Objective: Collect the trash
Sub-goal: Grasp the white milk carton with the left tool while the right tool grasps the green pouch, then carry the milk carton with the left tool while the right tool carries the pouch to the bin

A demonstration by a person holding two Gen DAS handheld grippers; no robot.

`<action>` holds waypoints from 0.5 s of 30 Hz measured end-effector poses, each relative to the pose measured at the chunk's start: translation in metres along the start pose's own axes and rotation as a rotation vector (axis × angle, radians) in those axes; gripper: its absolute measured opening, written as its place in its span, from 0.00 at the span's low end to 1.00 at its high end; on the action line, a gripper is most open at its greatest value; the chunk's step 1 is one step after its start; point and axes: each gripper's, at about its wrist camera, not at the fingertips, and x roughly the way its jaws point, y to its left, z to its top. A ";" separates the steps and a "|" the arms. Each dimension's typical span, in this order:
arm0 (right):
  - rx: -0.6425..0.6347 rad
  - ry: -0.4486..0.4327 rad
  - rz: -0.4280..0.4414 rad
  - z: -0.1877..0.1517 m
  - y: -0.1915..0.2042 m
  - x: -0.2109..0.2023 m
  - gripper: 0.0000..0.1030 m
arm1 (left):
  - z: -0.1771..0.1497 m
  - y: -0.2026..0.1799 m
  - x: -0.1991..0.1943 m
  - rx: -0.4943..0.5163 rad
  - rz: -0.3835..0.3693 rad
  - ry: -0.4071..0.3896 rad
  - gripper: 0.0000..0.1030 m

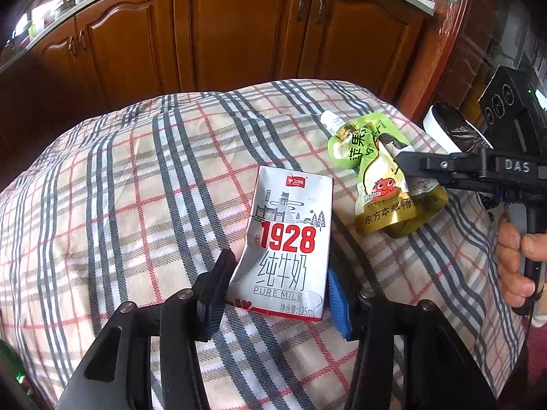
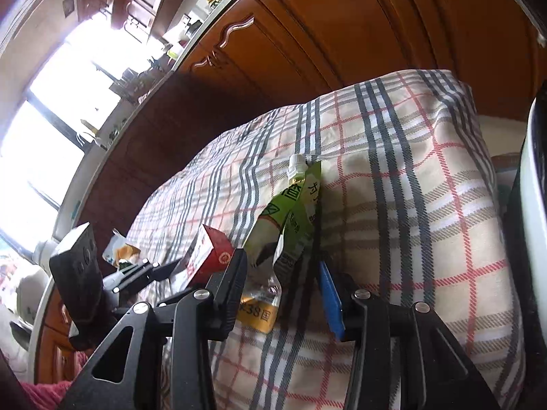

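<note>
A dented white "1928" pure milk carton [image 1: 287,239] lies on the plaid tablecloth [image 1: 136,177]. My left gripper [image 1: 277,294] is open, its fingers on either side of the carton's lower end. A green and gold spouted juice pouch [image 1: 379,177] lies to the carton's right. In the right wrist view the pouch [image 2: 290,225] stands between the open fingers of my right gripper [image 2: 280,294], nearer the left finger. The right gripper also shows in the left wrist view [image 1: 410,167], over the pouch. The carton [image 2: 208,253] shows at the left in the right wrist view.
A white bin with a black bag liner [image 1: 451,130] stands past the table's right edge; its rim shows in the right wrist view [image 2: 533,205]. Wooden cabinets [image 1: 239,34] run behind the table. A crumpled wrapper [image 2: 119,249] lies beyond the left gripper.
</note>
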 end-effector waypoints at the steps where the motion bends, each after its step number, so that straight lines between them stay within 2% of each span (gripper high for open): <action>1: 0.007 0.004 -0.001 0.000 0.000 0.004 0.20 | 0.000 0.001 -0.001 -0.007 -0.003 -0.004 0.47; 2: 0.019 0.006 0.007 -0.001 -0.001 0.007 0.08 | -0.001 0.003 -0.002 -0.019 -0.009 -0.008 0.47; 3: 0.034 -0.005 0.021 -0.002 0.000 0.007 0.04 | -0.001 0.004 -0.003 -0.033 -0.019 -0.015 0.46; 8: 0.012 -0.083 -0.026 -0.013 0.012 -0.015 0.03 | -0.004 0.002 -0.020 -0.082 -0.046 -0.054 0.46; 15: -0.054 -0.206 -0.100 -0.041 0.034 -0.069 0.03 | -0.010 -0.027 -0.047 -0.101 -0.084 -0.116 0.46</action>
